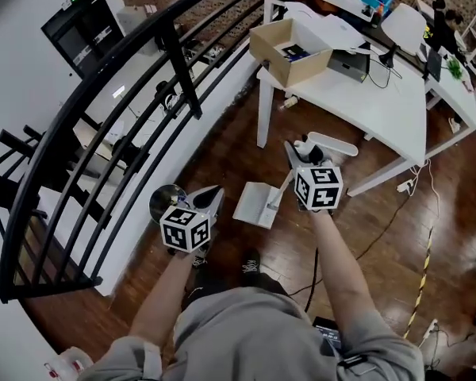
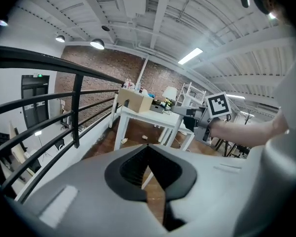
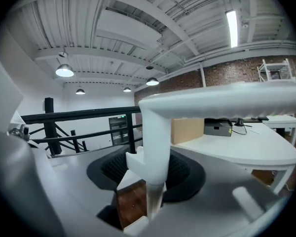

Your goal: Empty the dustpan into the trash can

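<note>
- Head view: the left gripper point(image 1: 213, 193) is nearest, its jaws pressed together on nothing, just beside the trash can point(image 1: 165, 200).
- The right gripper point(image 1: 292, 159) clamps the dustpan point(image 1: 257, 205) by its handle, the pan between both grippers.
- A table point(image 1: 365, 101) stands beyond.

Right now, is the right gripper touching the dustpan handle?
Touching. In the right gripper view, the right gripper is closed on the white dustpan handle, which stands upright between its jaws.
</note>
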`<state>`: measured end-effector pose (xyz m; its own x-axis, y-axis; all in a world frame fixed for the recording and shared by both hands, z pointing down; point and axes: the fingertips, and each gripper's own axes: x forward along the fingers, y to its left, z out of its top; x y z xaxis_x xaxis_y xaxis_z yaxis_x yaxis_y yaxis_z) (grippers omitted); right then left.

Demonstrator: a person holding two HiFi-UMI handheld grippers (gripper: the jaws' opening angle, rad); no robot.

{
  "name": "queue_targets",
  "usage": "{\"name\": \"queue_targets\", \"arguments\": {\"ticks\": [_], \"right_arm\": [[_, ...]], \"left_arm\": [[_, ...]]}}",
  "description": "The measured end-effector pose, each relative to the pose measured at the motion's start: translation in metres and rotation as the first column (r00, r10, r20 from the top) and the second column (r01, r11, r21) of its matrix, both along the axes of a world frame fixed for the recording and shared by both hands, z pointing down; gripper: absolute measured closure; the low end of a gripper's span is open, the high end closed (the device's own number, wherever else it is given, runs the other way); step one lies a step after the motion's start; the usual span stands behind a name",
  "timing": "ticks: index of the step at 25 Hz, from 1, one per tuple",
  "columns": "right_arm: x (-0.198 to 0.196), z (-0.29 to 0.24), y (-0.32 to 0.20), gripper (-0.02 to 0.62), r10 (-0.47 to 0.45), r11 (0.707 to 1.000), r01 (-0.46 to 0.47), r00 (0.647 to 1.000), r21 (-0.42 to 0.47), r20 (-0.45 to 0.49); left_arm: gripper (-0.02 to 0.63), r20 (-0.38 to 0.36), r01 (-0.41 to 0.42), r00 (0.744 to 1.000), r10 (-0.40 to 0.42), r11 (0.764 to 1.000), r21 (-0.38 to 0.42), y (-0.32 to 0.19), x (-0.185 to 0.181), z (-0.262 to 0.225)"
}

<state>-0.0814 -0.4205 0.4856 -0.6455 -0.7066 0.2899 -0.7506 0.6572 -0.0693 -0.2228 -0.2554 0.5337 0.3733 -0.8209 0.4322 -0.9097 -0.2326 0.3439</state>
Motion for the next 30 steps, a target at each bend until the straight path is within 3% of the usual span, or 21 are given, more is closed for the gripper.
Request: {"name": "queue_targets", "arguments": {"ticks": [9,22,30], "right_arm": [[0.061,0.066,-0.008,0.408,0.112,0.994,-0.112,0.994,-0.015,-0.013],[0.124,0.142,-0.003,0.408,0.224,0.971,-0.228,0.972,-0.07,-0.067],[0.161,0.155,0.018,0.407,0.292,0.949,-0.297,0.954,-0.101,-0.06]], "left_arm": [[0.632,0.007,-0.104,0.994,0.105,0.993,-0.053,-0.021,0.053,0.025],[0.632,0.024,-0.165,0.985,0.168,0.981,-0.103,-0.023,0.072,0.038],[0.632,0.024,-0.254,0.966,0.258,0.96,-0.118,-0.028,0.109,0.045]]}}
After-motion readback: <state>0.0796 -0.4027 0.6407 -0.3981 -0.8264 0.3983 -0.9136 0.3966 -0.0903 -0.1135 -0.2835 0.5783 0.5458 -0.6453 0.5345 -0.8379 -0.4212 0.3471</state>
